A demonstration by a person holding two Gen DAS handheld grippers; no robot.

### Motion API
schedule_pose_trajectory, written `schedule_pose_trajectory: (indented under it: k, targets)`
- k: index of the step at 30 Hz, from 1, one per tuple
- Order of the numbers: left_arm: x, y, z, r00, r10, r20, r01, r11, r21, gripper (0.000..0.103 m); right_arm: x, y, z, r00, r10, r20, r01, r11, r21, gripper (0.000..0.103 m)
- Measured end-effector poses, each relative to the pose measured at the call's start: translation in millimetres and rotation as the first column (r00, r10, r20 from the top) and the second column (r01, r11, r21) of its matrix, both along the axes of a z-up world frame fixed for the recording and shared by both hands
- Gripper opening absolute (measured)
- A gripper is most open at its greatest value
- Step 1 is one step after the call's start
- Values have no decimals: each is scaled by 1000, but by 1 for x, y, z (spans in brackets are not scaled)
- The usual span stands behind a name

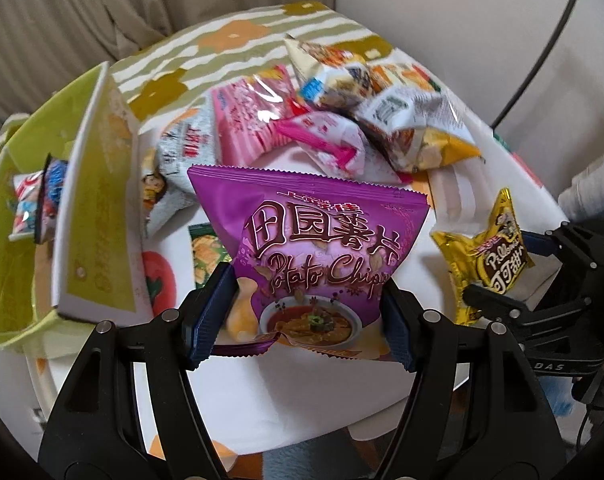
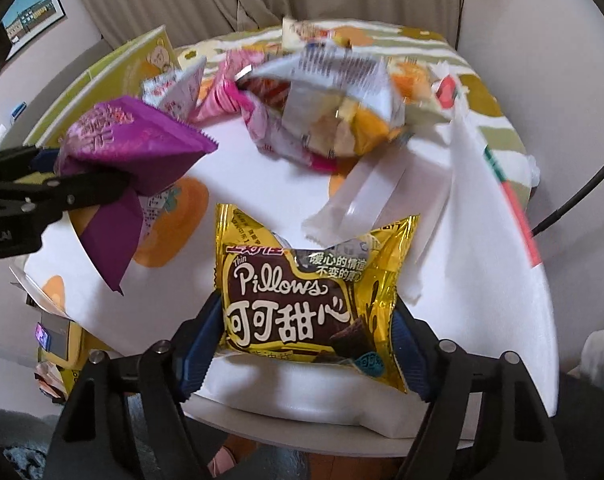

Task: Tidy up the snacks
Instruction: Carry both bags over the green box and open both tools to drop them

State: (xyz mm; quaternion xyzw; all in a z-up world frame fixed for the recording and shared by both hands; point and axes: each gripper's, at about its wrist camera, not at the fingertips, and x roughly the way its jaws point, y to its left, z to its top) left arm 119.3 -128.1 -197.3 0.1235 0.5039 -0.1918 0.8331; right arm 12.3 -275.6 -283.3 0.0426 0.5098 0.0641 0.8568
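A purple potato chip bag (image 1: 314,256) hangs just above the table, with my left gripper (image 1: 302,320) shut on its lower half; its blue pads (image 1: 210,320) press both sides. The same purple bag (image 2: 138,148) and left gripper (image 2: 62,184) show at the left of the right wrist view. My right gripper (image 2: 306,352) is shut on a gold Pillows snack bag (image 2: 310,308), pads against both its sides. That gold bag (image 1: 490,256) and the right gripper (image 1: 514,276) appear at the right of the left wrist view.
A yellow-green box (image 1: 90,216) stands open at the left with small packets (image 1: 34,204) inside. A heap of pink, white and yellow snack bags (image 1: 326,116) lies at the back of the round table (image 2: 262,184). White paper (image 2: 382,200) lies to the right.
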Motion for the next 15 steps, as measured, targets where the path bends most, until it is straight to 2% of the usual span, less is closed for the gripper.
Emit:
schedule_pose_trajectory:
  k: [4,8,11,15]
  targets:
    - [1,13,23,999,50,18,-49,997,-56,66,6,-4,28,999,10,46,-10,1000,-3,73]
    - [2,27,51,993,96,71,-90,993,-80,66,16,-1,60,996,37,86,-36,999,-9,74]
    - [5,46,73,986,143,91,-134,986,-103,66,25,7,88,991,57,123,-57,998,1,74]
    - [12,82,103,968,193,162,-176,978,-109,66,39,34,126,977,109,184,-110,994,-6,74]
